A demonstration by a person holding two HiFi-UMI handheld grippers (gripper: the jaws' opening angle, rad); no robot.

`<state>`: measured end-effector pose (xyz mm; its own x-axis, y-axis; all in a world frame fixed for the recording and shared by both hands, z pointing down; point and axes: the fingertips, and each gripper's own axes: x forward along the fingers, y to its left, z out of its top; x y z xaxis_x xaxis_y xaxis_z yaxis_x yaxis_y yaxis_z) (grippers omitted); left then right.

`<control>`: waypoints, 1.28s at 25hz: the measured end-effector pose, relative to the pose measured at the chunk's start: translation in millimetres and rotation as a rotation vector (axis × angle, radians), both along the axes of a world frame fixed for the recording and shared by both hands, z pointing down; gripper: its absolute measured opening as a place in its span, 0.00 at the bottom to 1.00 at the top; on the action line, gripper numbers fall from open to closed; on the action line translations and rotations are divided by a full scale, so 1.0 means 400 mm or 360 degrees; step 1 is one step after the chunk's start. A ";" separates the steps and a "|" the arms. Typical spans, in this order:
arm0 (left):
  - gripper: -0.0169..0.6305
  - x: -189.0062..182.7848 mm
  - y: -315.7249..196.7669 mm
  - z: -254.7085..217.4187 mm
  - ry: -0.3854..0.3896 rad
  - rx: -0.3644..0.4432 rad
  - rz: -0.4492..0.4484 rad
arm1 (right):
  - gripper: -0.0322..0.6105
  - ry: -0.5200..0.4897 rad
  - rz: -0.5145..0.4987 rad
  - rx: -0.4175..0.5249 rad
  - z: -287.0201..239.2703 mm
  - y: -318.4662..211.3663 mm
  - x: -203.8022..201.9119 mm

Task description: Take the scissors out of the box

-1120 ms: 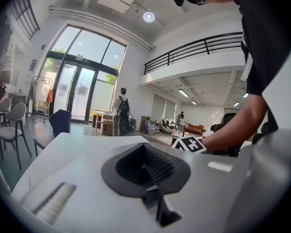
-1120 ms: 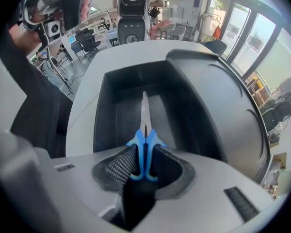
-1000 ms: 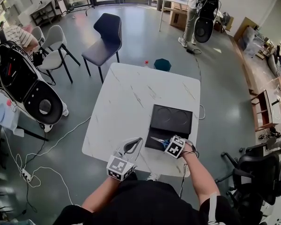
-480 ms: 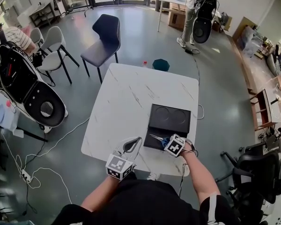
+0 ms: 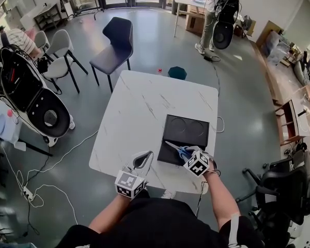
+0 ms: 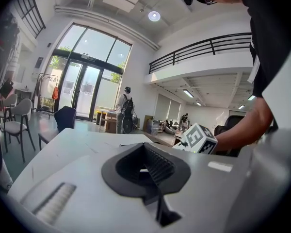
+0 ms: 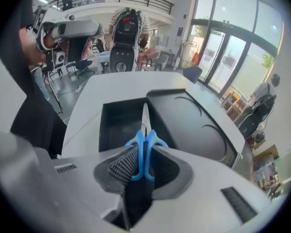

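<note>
A pair of scissors (image 7: 144, 144) with blue handles and silver blades is clamped by its handles in my right gripper (image 7: 143, 164). The blades point out over the open black box (image 7: 117, 123). In the head view the scissors (image 5: 176, 150) hang just above the box (image 5: 170, 154) at the table's near right, with my right gripper (image 5: 192, 158) behind them. The box's black lid (image 5: 188, 129) lies flat on the far side. My left gripper (image 5: 140, 163) rests to the left of the box near the front edge, its jaws closed with nothing between them (image 6: 146, 168).
The white marble table (image 5: 144, 107) stretches away beyond the box. A dark chair (image 5: 112, 43) stands at its far side, grey chairs (image 5: 59, 50) to the left. Cables (image 5: 41, 180) trail on the floor at left. A person (image 5: 213, 9) stands far back.
My right gripper has lifted the scissors slightly and drawn them a little right and toward me, above the box. The left gripper has barely moved.
</note>
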<state>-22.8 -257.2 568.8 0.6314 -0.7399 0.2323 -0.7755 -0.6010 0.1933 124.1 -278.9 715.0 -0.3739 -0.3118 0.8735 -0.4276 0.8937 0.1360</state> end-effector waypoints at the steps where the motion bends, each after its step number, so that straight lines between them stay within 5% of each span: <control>1: 0.04 -0.003 -0.001 -0.001 0.0001 0.0005 -0.0008 | 0.19 -0.0038 0.0031 0.0051 -0.022 -0.003 -0.002; 15: 0.04 0.021 -0.001 -0.037 0.0075 0.0002 0.0006 | 0.20 -0.0468 0.0487 0.0700 -0.310 -0.011 -0.003; 25: 0.04 0.036 0.005 -0.090 0.0100 0.0076 0.0001 | 0.20 -0.1024 0.0990 0.0895 -0.460 0.014 0.067; 32: 0.04 0.016 -0.005 -0.131 0.0099 0.0177 -0.0098 | 0.20 -0.1113 0.1158 0.1060 -0.492 0.047 0.104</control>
